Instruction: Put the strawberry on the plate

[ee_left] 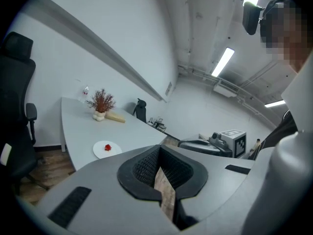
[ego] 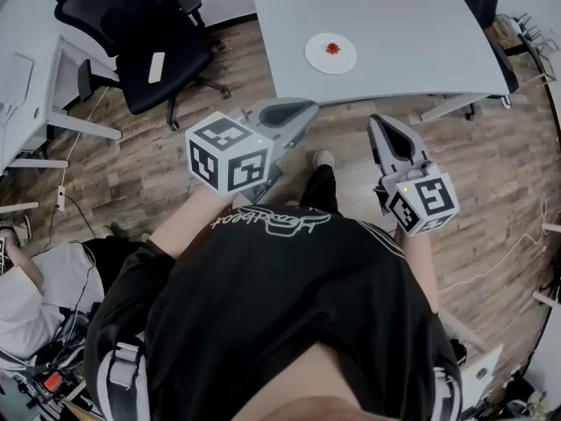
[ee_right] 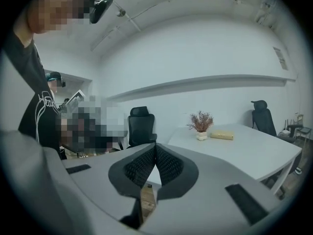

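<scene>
Strawberry (ego: 332, 48) on plate (ego: 316, 57) | table (ego: 394, 42) cropped | left gripper (ego: 306, 110), right gripper (ego: 377, 124) fingers together, empty

Open wooden floor (ego: 149, 165) separates the left gripper (ego: 305, 110) and right gripper (ego: 377, 123) from the near edge of the bench (ego: 412, 51). The bench top around the plate (ego: 314, 60) is bare on every side. A black office chair (ego: 145, 33) stands off the bench's left corner, aside from the straight line. A dried plant (ee_left: 101, 102) and a pale block (ee_left: 116, 117) sit at the far end, well apart from the plate.
</scene>
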A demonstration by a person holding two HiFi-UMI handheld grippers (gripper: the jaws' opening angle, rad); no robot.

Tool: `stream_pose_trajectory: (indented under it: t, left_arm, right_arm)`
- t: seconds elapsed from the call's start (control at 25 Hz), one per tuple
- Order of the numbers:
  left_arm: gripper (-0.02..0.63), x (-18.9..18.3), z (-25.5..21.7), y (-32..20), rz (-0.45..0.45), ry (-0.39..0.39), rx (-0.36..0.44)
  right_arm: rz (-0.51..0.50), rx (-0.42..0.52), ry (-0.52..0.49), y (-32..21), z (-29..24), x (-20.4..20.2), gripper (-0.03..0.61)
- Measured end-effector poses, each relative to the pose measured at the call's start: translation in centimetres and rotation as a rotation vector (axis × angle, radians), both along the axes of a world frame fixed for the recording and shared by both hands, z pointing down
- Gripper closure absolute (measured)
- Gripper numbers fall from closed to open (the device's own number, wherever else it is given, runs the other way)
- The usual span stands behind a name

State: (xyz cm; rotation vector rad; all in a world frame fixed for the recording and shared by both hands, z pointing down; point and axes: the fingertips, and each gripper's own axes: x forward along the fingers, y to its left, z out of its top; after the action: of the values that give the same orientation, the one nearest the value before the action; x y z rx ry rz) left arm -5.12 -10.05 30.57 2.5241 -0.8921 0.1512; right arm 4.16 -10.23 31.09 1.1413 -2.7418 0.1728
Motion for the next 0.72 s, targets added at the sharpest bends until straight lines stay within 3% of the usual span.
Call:
stream_pose_trajectory:
  t: [0.32,0.72]
  left_arm:
    - [0.606,4.0,1.4,3.3,0.020,-0.011,-0.002]
    - [0.606,3.7,0.9,4.1,0.016,-0.022,0.018]
  right_arm:
    - [-0.024,-0.027,-0.035,3.5,1.1,3.1,0.569]
    - [-0.042,-0.019,-0.026,4.5,0.9,2.2,0.571]
